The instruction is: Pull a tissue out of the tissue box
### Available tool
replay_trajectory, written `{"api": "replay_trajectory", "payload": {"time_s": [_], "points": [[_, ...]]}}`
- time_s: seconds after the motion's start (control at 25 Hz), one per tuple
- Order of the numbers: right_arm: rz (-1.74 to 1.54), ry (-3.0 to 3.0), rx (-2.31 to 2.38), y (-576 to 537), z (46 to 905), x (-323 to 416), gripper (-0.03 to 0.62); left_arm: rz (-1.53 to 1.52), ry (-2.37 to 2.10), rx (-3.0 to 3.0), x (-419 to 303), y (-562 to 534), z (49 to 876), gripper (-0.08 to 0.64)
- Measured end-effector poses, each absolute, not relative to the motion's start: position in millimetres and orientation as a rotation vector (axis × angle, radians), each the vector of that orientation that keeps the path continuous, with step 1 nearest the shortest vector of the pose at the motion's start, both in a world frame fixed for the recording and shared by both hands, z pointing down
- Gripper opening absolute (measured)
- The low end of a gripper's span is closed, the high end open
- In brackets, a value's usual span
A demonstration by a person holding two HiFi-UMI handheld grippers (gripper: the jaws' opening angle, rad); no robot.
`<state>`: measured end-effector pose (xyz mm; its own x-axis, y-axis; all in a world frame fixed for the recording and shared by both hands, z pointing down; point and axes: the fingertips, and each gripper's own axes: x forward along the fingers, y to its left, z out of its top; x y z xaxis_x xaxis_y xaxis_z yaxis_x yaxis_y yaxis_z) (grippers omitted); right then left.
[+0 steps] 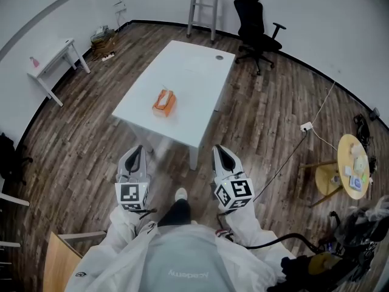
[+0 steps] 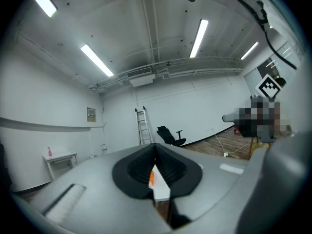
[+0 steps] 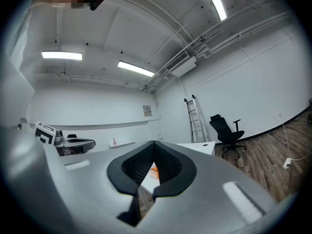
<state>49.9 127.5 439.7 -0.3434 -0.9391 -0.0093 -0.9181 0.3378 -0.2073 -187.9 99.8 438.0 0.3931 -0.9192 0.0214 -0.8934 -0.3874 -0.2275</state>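
Note:
An orange tissue box [image 1: 164,101] with a white tissue poking from its top sits near the front of the white table [image 1: 182,72]. Both grippers hang level over the floor, short of the table's near edge. My left gripper [image 1: 136,151] is shut with nothing in it, and so is my right gripper [image 1: 220,152]. In the left gripper view the jaws meet at their tips [image 2: 156,147], and a sliver of the orange box [image 2: 151,178] shows through the gap behind them. The right gripper view shows the same: tips together [image 3: 154,145], the box [image 3: 155,170] far ahead.
A black office chair [image 1: 258,32] and a ladder [image 1: 203,8] stand beyond the table. A small white side table [image 1: 55,62] is at the far left, a round yellow table [image 1: 355,166] at the right. A cable [image 1: 292,154] runs across the wooden floor.

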Motion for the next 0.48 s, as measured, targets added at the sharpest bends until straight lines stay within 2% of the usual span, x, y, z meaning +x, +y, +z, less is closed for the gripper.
{"api": "replay_trajectory", "payload": {"time_s": [0.48], "points": [[-0.299,2.474,-1.759,83.2,453.9,52.3,0.002,-0.226,1.602,-2.500,-176.9,52.5,445.7,0.000]]}}
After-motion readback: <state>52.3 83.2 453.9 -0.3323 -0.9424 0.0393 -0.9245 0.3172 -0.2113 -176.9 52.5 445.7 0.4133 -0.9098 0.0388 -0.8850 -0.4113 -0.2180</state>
